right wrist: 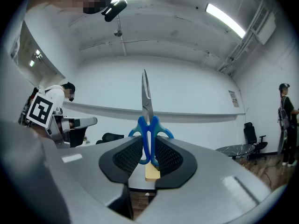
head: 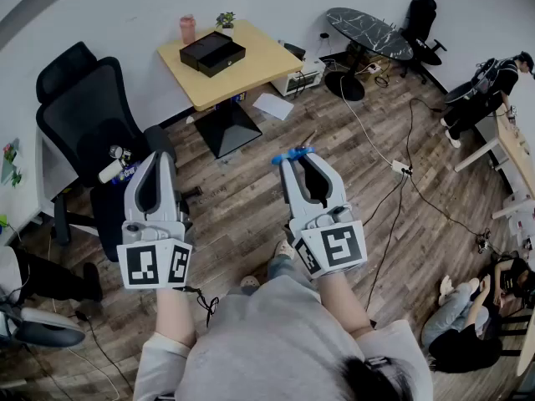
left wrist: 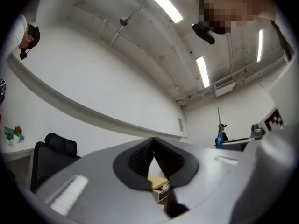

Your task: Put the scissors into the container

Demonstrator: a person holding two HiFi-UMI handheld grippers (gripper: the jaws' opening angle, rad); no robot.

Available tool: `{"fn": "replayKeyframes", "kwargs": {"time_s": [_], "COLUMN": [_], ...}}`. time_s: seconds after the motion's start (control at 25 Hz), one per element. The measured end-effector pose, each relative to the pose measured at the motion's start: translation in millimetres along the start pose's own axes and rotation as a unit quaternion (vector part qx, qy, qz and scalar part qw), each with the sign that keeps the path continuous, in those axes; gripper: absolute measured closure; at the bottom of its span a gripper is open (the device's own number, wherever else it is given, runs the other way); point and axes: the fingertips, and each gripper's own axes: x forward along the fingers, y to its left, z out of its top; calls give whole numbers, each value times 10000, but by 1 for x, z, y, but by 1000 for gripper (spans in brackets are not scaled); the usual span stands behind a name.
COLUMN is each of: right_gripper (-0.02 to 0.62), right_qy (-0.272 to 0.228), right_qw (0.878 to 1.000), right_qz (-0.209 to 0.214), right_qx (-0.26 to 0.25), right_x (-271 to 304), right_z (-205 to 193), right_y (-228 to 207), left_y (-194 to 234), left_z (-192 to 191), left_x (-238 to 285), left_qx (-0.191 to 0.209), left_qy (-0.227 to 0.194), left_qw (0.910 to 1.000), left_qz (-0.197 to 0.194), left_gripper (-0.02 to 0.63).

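1. Scissors (right wrist: pixel 147 139): blue handles, silver blades.
2. Left gripper (head: pixel 157 159), right gripper (head: pixel 298 159): grey shells, black ribbed pads.
3. Cubes (head: pixel 155 264): white with black square markers.
4. Box (head: pixel 212 53): black.
5. Table (head: pixel 267 57): pale yellow wood top, black base.
6. Chair (head: pixel 79 107): black.
7. Floor (head: pixel 242 207): brown-grey planks, wood grain.
8. Round table (head: pixel 368 30): black with white marble veins.
9. Cup (head: pixel 187 29): pink.
10. Wall (head: pixel 125 7): white.

We are holding the scissors (right wrist: pixel 148 135) in the right tongs (head: pixel 298 160) beside the left tongs (head: pixel 158 159), while the container (head: pixel 212 53) is sitting on the counter (head: pixel 261 58) ahead, right of the chair (head: pixel 79 107).
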Motion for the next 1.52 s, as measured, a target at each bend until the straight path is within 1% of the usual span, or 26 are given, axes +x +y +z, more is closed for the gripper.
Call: {"fn": "replayKeyframes", "kwargs": {"time_s": [0.52, 0.88, 1.04, 1.2, 1.52], "right_gripper": [509, 509, 509, 511, 511], "right_qy": [63, 144, 178, 174, 103], "right_qw": [9999, 9998, 9998, 9998, 9997], "right_qz": [-42, -101, -91, -24, 206], "right_qx": [-68, 28, 52, 47, 70], "right_x": [9, 30, 55, 93, 166], "right_z": [-5, -19, -29, -38, -43], "right_y": [-2, -20, -39, -60, -107], "left_y": [3, 9, 15, 25, 34], "left_z": [-10, -27, -39, -51, -62], "left_x": [10, 35, 60, 96, 173], "left_qx": [-67, -92, -69, -30, 38], "left_qy": [66, 123, 147, 169, 28], "left_qw": [9999, 9999, 9999, 9997, 9994], "left_qz": [-62, -16, 60, 155, 348], "left_gripper": [548, 548, 548, 548, 548]}}
